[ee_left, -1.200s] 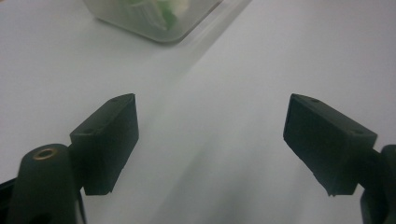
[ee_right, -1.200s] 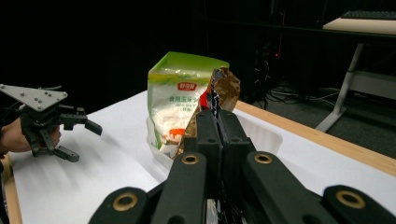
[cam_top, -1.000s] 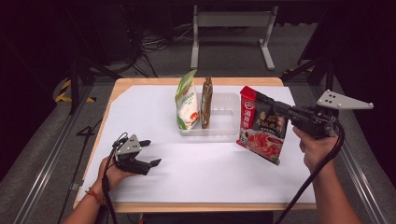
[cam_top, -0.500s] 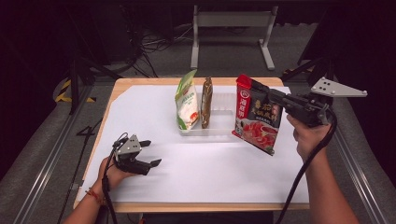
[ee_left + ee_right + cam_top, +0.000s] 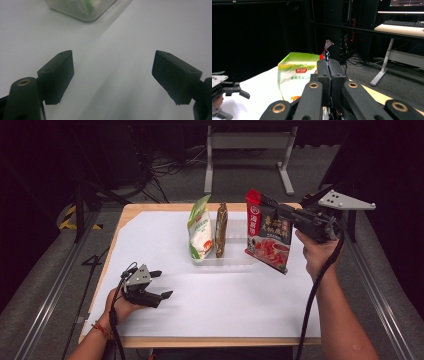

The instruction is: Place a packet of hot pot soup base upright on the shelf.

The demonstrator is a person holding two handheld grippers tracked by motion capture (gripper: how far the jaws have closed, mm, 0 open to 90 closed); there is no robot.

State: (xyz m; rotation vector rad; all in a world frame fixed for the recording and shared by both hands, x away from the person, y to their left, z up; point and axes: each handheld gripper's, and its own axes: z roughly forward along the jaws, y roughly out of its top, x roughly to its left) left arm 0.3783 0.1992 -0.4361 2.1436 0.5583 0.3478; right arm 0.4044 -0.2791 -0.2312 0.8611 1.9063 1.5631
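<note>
Across the middle of the wooden table with its white paper cover (image 5: pixel 235 300), a clear plastic rack-tray (image 5: pixel 235 260) stands with two packets upright in its slots: a green-and-white snack pouch (image 5: pixel 200 227) at its left end and a slim brown packet (image 5: pixel 220 230) just beside it. To their right, the large red printed pouch with a food picture (image 5: pixel 269 237) hangs in the air above the tray's right end, tilted, its top edge pinched flat between the shut jaws of the right gripper (image 5: pixel 272 206). The step in hand looks like carrying this pouch to the free slot to the right of the brown packet. The next move would call for squaring the pouch upright, lining its lower edge with the slot, lowering it in, and only then letting go. The left gripper (image 5: pixel 161 284) rests on the paper near the front left corner, jaws spread wide with nothing between them. Beyond the table lie a grey floor (image 5: pixel 165 185), loose cables and a white metal stand (image 5: pixel 247 150), the room behind being dark.
</note>
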